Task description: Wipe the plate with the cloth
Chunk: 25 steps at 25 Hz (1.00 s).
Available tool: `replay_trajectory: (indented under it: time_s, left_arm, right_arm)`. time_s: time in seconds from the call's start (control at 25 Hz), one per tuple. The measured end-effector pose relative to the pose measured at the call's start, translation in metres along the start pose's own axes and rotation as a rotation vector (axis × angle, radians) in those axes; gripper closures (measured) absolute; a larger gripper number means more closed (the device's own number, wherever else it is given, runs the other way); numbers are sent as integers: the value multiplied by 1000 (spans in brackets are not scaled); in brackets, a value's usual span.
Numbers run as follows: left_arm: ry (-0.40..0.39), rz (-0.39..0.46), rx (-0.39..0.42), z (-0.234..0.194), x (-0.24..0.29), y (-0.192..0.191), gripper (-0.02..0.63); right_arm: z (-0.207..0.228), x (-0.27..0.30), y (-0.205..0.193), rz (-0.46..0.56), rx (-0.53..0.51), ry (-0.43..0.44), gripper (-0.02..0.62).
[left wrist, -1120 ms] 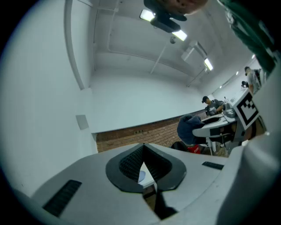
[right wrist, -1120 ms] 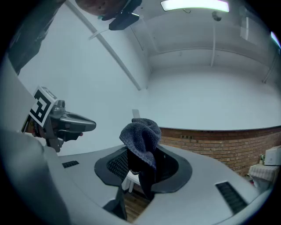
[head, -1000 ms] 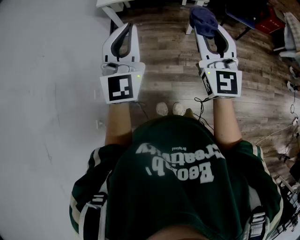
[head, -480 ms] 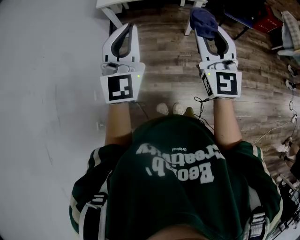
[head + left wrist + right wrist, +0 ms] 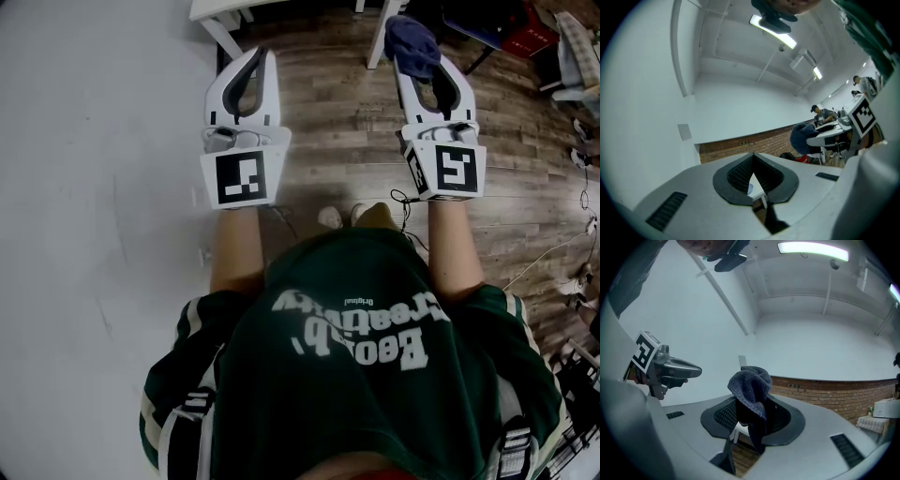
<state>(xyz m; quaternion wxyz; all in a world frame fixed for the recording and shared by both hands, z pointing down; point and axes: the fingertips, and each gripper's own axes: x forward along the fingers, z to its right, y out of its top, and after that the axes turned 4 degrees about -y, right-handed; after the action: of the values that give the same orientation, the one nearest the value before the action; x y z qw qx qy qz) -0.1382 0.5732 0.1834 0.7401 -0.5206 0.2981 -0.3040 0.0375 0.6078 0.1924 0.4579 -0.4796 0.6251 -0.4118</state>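
Your right gripper (image 5: 419, 64) pinches the cloth (image 5: 411, 42), bunched at its tip | left gripper (image 5: 260, 54) closed on nothing | plate not visible | tabletop (image 5: 217, 7) lies far-left, ahead of your left gripper; cloth likely swings left.

— What's underfoot?
— Brown wood-plank floor (image 5: 337, 122), with a plain white wall (image 5: 84, 187) along the left.
— Any furniture or light?
— A white counter's legs (image 5: 222, 34) at the far edge. Long ceiling lamps (image 5: 813, 248) glow overhead.
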Motion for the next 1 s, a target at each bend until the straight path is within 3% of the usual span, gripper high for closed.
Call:
replay_trajectory:
  time_s: [0.52,0.76,1.0]
  left_arm:
    - [4,-14,-23,-15,8,-31,603]
    - [-1,-17,-1,-28,49,-54,603]
    - [-1,-45,14,-52,124,-75,603]
  right_arm:
    - [-13,20,-26,-8,-6,14,468]
    - [-5,64,-48,7,-2,30,468]
    - [25,139,-68,24,6,46,468]
